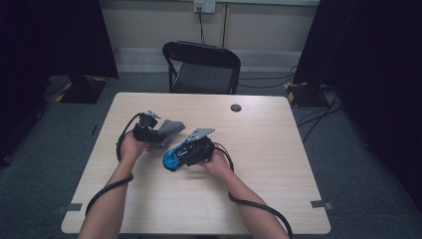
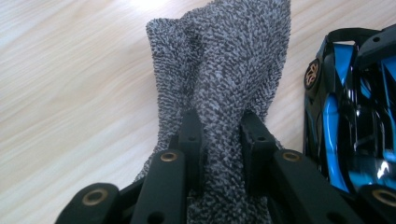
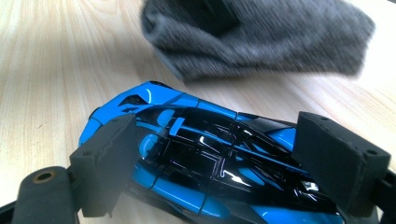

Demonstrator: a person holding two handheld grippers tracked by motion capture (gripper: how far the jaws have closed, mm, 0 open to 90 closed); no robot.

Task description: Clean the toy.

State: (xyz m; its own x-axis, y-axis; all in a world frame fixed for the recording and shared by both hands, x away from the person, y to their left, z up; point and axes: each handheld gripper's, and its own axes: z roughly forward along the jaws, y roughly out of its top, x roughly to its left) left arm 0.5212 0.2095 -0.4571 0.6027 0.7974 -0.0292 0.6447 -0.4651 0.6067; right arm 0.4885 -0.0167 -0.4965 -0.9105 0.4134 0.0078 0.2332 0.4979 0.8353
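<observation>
A grey knitted cloth point(image 2: 224, 70) is pinched between the black jaws of my left gripper point(image 2: 222, 135), which is shut on its bunched middle; the rest fans out over the table. From above, the cloth point(image 1: 169, 130) lies just beyond the left gripper point(image 1: 149, 127). A glossy blue and black toy car point(image 3: 210, 158) sits on the table between the wide-set pads point(image 3: 107, 163) of my right gripper point(image 3: 224, 156), which press against its two sides. In the high view the car point(image 1: 173, 159) pokes out left of the right gripper point(image 1: 189, 153), close beside the cloth.
The light wooden table point(image 1: 259, 149) has a small dark round cap point(image 1: 236, 107) near its far edge. A black folding chair point(image 1: 201, 67) stands behind the table. Cables trail from both grippers along the person's forearms.
</observation>
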